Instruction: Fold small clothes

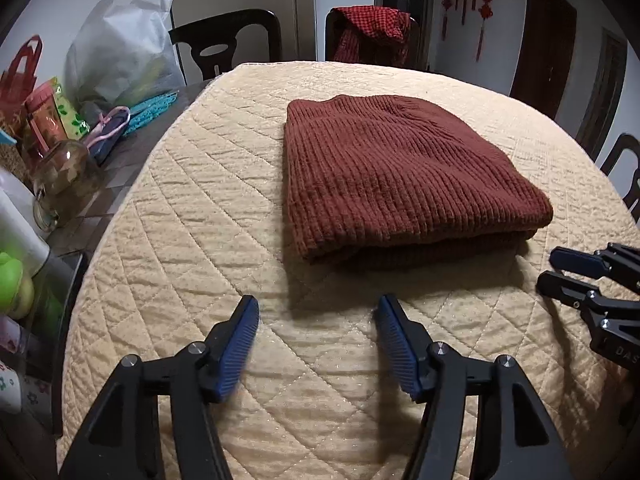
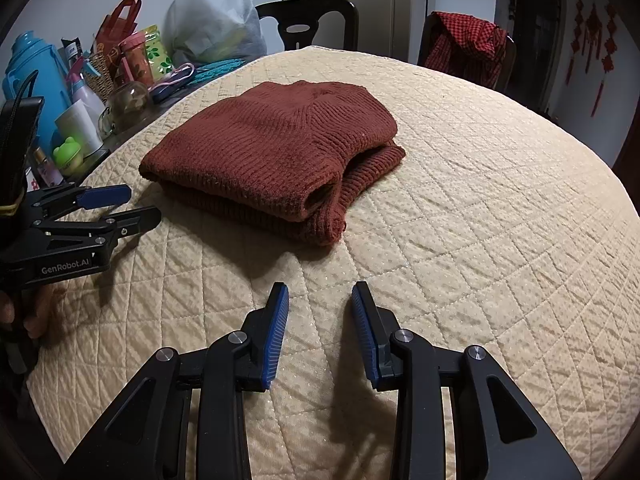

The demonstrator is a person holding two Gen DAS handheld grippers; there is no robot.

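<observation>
One rust-red knit sweater [image 1: 400, 176] lies folded in a neat stack mid tabletop [image 1: 200, 208], nothing touching it. Left hand-held gripper [image 1: 316, 312] & right hand-held gripper [image 2: 320, 300] both spread, empty, near side. Looks abt done.

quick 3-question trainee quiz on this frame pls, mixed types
1. True or false: the folded rust-brown ribbed knit sweater is clamped by the left gripper.
2. What covers the table? A) cream quilted cloth B) bare wood C) green plastic
3. What hangs on the far black chair?

Key: 1 false, both it and the right gripper are open, empty, short of the sweater. 2 A. 3 a red checked garment.
</observation>
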